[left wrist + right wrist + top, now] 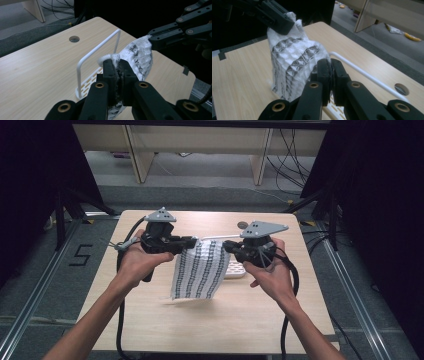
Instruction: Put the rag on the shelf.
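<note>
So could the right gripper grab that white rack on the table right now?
Probably not: the right gripper is shut on a corner of the patterned cloth, lifted above the white rack, so it would need to let go first.

Cloth (198, 269) is showing white with dark grey patterned stripes. Rack (93, 53) is showing white, table (150, 320) light wood grain. Both grippers' jaws are showing black with brass-coloured pivots.
</note>
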Available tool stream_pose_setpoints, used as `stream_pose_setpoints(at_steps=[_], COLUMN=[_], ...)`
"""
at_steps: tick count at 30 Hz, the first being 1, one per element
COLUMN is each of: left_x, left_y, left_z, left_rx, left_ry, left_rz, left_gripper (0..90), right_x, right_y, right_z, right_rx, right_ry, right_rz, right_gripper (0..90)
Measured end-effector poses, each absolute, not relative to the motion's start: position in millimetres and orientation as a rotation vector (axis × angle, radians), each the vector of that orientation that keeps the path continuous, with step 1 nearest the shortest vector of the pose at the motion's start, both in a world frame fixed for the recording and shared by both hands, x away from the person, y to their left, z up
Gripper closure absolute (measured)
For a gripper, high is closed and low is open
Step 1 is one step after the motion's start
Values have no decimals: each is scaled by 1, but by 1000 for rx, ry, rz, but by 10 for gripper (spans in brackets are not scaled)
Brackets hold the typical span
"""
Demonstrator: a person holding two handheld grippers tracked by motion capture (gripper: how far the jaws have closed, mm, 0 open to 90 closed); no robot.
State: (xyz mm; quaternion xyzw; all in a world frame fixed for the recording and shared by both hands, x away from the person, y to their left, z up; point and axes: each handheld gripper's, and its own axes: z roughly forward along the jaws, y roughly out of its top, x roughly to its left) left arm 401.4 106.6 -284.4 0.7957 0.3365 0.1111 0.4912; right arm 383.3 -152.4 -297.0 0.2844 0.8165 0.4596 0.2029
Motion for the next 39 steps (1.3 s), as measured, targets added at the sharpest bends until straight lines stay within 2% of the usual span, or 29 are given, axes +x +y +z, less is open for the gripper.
stream_pose_setpoints(at_steps=[5,17,39], left_x=[405,425,469], left_y=[92,64,56], left_z=[-272,-261,-254], left_rx=[1917,1876,1789], left_ry=[792,790,865], left_rz=[267,272,276], left_gripper=[852,851,850], right_x=[387,403,446], right_y=[-171,-194,-194], right_z=[-279,-261,-240], right_rx=[823,877,912], right_ry=[2227,2159,2075], right_rz=[1290,1283,1269], right_gripper=[874,874,873])
